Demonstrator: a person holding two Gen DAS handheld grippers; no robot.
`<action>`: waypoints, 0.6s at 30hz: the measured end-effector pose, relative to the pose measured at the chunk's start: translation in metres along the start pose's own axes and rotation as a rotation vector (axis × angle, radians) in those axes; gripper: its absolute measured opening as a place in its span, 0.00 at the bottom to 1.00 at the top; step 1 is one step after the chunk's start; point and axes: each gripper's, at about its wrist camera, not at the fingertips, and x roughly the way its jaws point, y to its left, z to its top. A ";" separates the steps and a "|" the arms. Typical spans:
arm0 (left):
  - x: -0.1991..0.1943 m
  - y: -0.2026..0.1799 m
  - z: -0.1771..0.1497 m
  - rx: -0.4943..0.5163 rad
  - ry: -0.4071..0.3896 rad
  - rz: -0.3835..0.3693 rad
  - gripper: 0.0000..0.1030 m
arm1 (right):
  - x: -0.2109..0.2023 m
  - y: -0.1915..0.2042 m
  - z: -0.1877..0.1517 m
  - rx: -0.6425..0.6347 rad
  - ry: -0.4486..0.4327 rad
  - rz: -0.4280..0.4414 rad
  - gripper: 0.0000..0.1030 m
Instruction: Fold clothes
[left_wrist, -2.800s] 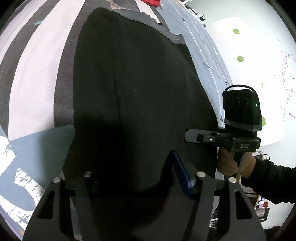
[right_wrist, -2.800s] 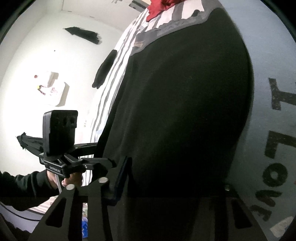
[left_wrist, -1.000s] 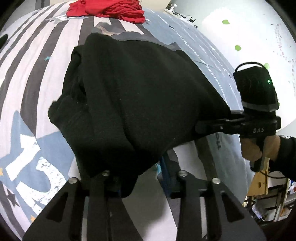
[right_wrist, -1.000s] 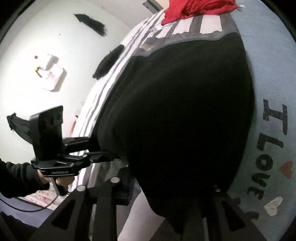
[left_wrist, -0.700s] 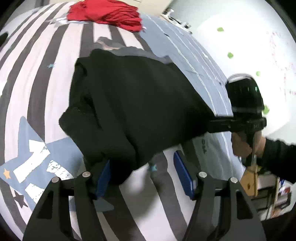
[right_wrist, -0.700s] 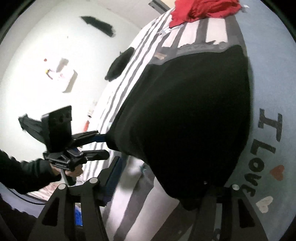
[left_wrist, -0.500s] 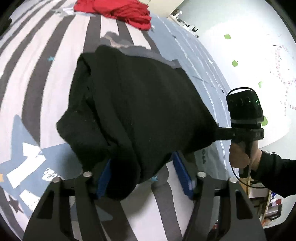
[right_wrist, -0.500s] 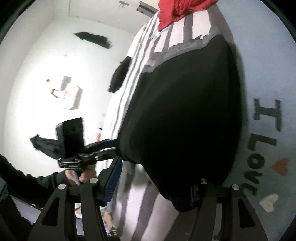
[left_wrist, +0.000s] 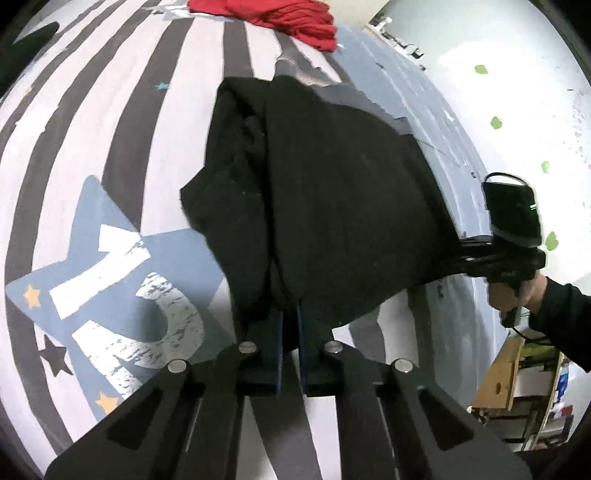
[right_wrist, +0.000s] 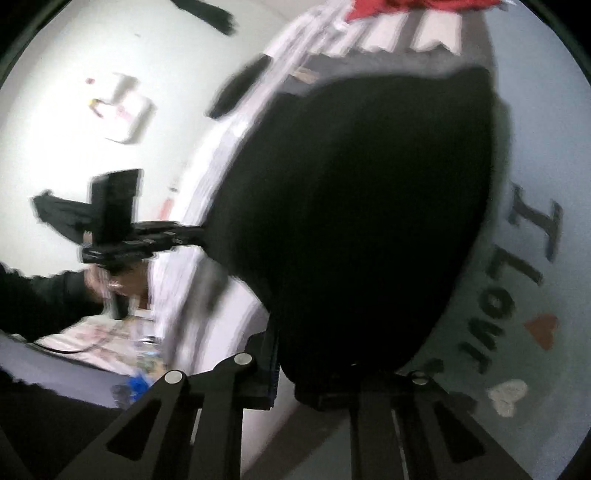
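Observation:
A black garment (left_wrist: 332, 203) lies bunched on the striped bed cover (left_wrist: 92, 110), its near edge lifted. My left gripper (left_wrist: 288, 321) is shut, and its blue pads pinch the garment's near hem. In the left wrist view my right gripper (left_wrist: 448, 258) holds the garment's right corner, with a hand on its handle. The right wrist view is blurred. There the black garment (right_wrist: 362, 221) fills the middle and my right gripper (right_wrist: 306, 369) has its jaws closing on a fold of it. My left gripper (right_wrist: 199, 234) grips the far corner at the left.
A red garment (left_wrist: 280, 13) lies in a heap at the far end of the bed. A blue star patch (left_wrist: 110, 277) sits left of the black garment, and dark "I LOVE" lettering (right_wrist: 535, 240) to its right. Wooden shelves (left_wrist: 517, 376) stand beyond the bed's edge.
My left jaws, open around the draped hem half a second ago, have shut on it. My right jaws have narrowed on the cloth. The right wrist picture has gone blurred.

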 end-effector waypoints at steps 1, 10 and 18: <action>0.000 -0.008 0.002 0.029 -0.016 0.042 0.05 | 0.001 0.002 -0.001 -0.015 0.002 -0.033 0.18; -0.020 -0.020 0.016 0.045 -0.145 0.292 0.13 | -0.044 0.031 -0.015 -0.018 -0.118 -0.446 0.37; -0.013 -0.053 0.059 0.084 -0.241 0.185 0.29 | -0.068 0.041 0.010 0.067 -0.329 -0.589 0.37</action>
